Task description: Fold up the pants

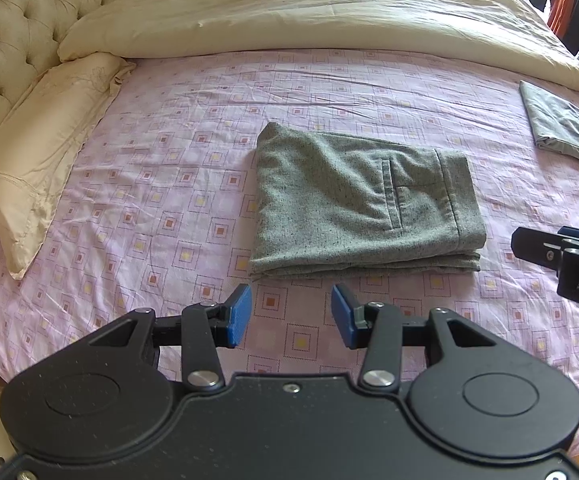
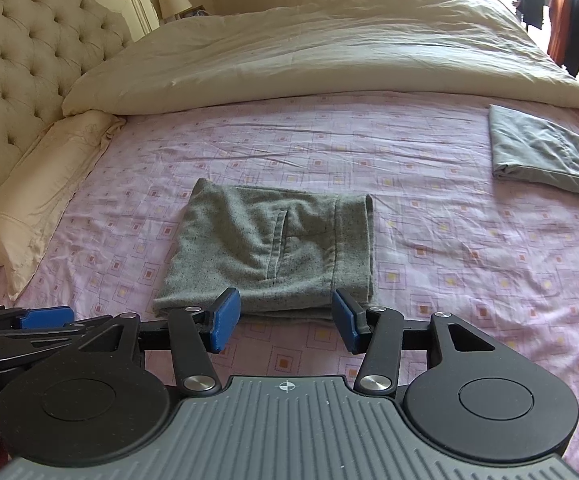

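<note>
**Pants look folded, both tongs sitting just short of the near edge**

So I'm looking at the grey pants (image 1: pixel 365 200) lying as a flat, stacked rectangle on the pink patterned bed sheet (image 1: pixel 169 160), roughly mid-bed. Taking the pants as my landmark: the cream duvet (image 1: pixel 309 12) is bunched beyond their far side, the pillow (image 1: pixel 37 152) is off past their left end, and a second folded grey garment (image 1: pixel 565 128) is lying well apart past their right end, toward the duvet.

The bit that matters for whatever comes next: the bundle's long axis is running left to right across my view, with the layered edge facing me. My left tongs (image 1: pixel 291 316) are hanging just short of that near edge, about the middle of it, spread wide with nothing in them. My right tongs (image 2: pixel 285 320) are also spread wide and empty, and from their own camera they're reading as right up at the near edge toward the waistband end, pads (image 2: pixel 225 320) overlapping the cloth in view, though I can't tell if they're touching it.

My read is that the folding is basically done. If I'm tidying or moving it, both tongs are equally close, so I'd be going straight forward onto that near edge.
</note>
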`<state>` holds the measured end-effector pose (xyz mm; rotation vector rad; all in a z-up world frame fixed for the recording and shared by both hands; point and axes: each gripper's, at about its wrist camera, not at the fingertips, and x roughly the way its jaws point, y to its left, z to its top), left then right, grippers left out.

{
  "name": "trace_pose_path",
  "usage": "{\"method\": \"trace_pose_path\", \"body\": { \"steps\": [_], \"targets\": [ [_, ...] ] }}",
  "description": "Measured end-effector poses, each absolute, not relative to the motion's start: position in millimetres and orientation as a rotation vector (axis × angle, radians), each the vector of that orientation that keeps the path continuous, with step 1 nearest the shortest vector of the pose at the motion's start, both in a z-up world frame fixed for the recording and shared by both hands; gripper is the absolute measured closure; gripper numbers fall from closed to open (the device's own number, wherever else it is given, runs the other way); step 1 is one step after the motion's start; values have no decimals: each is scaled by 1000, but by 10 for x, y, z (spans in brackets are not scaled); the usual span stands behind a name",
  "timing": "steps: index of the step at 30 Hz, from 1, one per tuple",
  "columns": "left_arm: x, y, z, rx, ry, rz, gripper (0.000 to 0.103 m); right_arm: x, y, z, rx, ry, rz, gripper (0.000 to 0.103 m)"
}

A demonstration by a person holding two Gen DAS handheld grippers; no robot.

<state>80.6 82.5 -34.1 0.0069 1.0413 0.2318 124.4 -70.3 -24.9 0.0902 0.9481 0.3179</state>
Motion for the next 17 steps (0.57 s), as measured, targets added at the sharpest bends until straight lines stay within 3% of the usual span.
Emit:
{"method": "trace_pose_path", "body": {
  "steps": [17],
  "targets": [
    [748, 620, -278, 33, 1023, 237, 49, 1241, -959, -232, 101, 937, 328, 54]
  ]
}}
